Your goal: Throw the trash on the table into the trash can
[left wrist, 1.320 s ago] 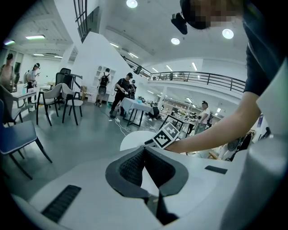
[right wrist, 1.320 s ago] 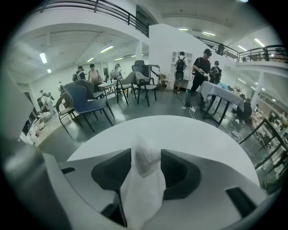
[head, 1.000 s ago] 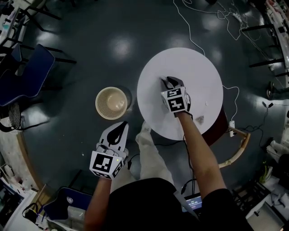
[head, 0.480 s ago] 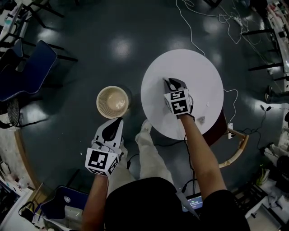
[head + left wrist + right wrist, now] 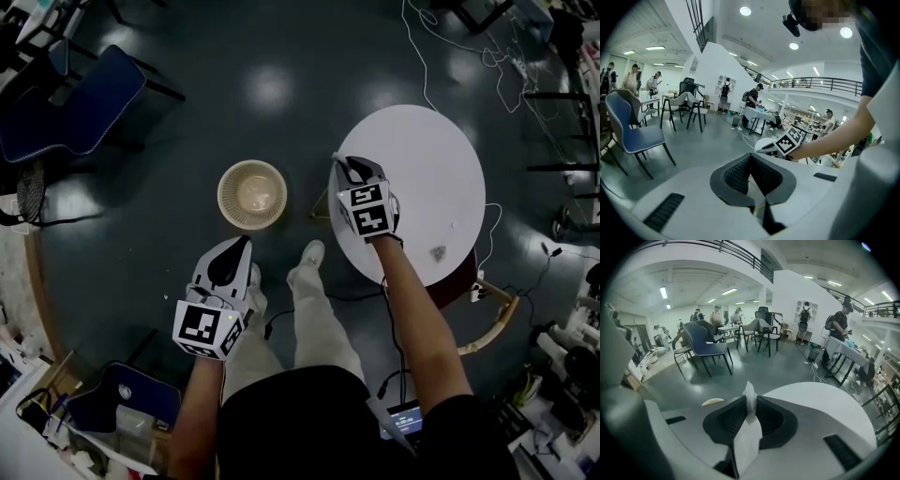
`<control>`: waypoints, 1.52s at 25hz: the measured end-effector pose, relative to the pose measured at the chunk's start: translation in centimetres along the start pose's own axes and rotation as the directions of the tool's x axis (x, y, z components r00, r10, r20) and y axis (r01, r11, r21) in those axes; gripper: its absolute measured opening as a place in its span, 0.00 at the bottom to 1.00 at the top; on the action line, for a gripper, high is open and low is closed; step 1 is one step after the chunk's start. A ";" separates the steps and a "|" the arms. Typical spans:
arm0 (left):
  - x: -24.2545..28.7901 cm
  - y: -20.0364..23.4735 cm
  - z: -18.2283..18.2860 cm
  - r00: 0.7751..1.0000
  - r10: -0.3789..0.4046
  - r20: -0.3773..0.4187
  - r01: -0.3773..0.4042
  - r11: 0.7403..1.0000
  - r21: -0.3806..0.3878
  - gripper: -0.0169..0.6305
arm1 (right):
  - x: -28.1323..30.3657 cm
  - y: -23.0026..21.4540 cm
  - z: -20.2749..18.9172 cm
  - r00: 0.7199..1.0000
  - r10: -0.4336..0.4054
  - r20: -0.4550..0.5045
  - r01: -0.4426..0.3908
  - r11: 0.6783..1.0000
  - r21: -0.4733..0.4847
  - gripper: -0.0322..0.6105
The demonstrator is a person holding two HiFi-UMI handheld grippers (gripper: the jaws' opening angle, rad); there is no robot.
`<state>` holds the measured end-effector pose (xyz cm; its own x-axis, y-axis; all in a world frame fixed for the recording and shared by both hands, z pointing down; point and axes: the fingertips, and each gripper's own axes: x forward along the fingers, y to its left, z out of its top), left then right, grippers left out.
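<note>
Now: right gripper (image 5: 749,403) fingers pinch a white paper scrap (image 5: 746,444); left gripper (image 5: 751,161) fingers closed, empty. Hold pinch firm, centre over trash can (image 5: 251,194) near desk (image 5: 441,159) before release.

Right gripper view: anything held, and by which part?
The right gripper pinches a white paper scrap across its middle; one end pokes out past the jaws.

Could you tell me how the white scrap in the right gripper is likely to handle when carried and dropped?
The white scrap looks thin and floppy: it is pinched flat by the right gripper, with its tip poking out creased. It is probably very light, so it may flutter rather than drop straight into the trash can.
</note>
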<state>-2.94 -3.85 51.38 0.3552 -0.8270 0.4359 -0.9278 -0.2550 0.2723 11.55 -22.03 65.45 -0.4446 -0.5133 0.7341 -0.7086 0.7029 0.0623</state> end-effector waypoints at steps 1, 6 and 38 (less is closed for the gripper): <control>-0.6 0.7 -0.3 1.000 0.008 0.002 -0.008 1.000 -0.009 0.04 | 0.5 1.1 0.5 1.000 0.011 0.001 -0.011 1.000 -0.011 0.16; -3.4 3.7 -1.3 0.999 0.050 0.010 -0.049 0.998 -0.048 0.04 | 2.3 6.7 2.8 0.998 0.062 0.005 -0.061 0.996 -0.061 0.16; 1.4 20.4 -21.5 0.984 0.150 -0.097 -0.160 0.982 -0.105 0.04 | 25.0 25.5 -11.2 0.957 0.232 -0.173 -0.248 0.966 -0.075 0.16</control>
<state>-18.97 0.61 76.02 0.2217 -0.8031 0.5531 -0.9555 -0.0655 0.2878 -11.48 -11.44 93.00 -0.4952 -0.2425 0.8342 -0.5329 0.8432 -0.0712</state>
